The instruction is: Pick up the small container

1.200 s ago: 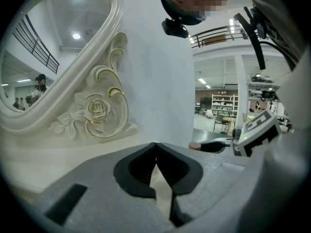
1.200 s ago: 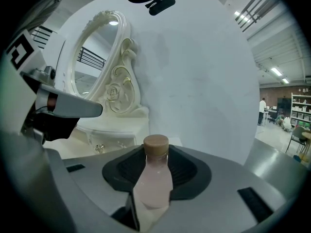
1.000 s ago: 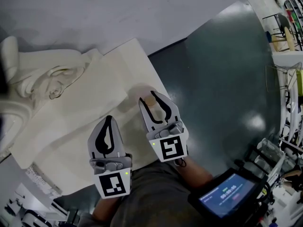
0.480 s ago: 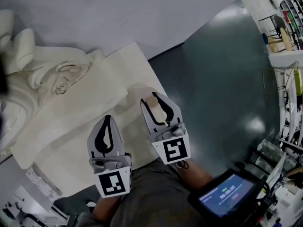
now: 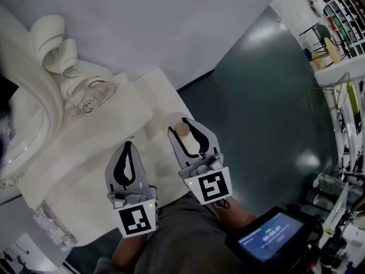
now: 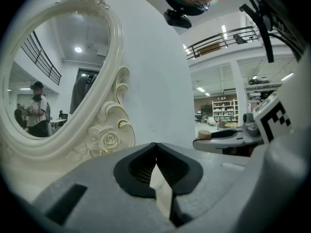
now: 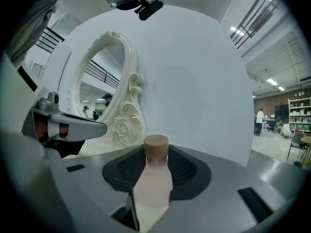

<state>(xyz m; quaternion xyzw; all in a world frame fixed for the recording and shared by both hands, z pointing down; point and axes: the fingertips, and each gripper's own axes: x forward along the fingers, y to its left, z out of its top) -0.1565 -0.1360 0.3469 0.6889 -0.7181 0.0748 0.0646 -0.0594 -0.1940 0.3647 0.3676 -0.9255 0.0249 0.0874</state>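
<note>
The right gripper [image 5: 183, 125] had its jaws partly apart and closed on the small container [image 7: 156, 174], a pale pinkish bottle with a tan cap [image 7: 156, 146]. The pads pressed the bottle's sides and the cap stood just above the jaw tips. The bottle's foot was cut off behind the gripper's own body, so I could not tell whether it touched anything beneath. From the head view only the cap and a sliver of the bottle showed between the dark pads, near the edge of the cream table [image 5: 85, 153].

The left gripper [image 5: 130, 145] hung just beside it on the person's left, jaws brought together at the tips with nothing in them. A narrow slit below the tips showed only pale table.

Beyond both grippers stood a mirror [image 6: 58, 81] in a white carved frame [image 6: 109, 135] with a rose in its scrollwork, backed by a plain white wall [image 5: 142, 16]. Its lower part was hidden behind the left gripper. A far-off standing figure showed in the glass, too small to make out.

The dark green floor [image 5: 268, 96] lay to the right of the table. A lit screen [image 5: 274, 233] sat low at the right, its print too small to read, and shelving [image 5: 342, 16] at the right edge was cut off.
</note>
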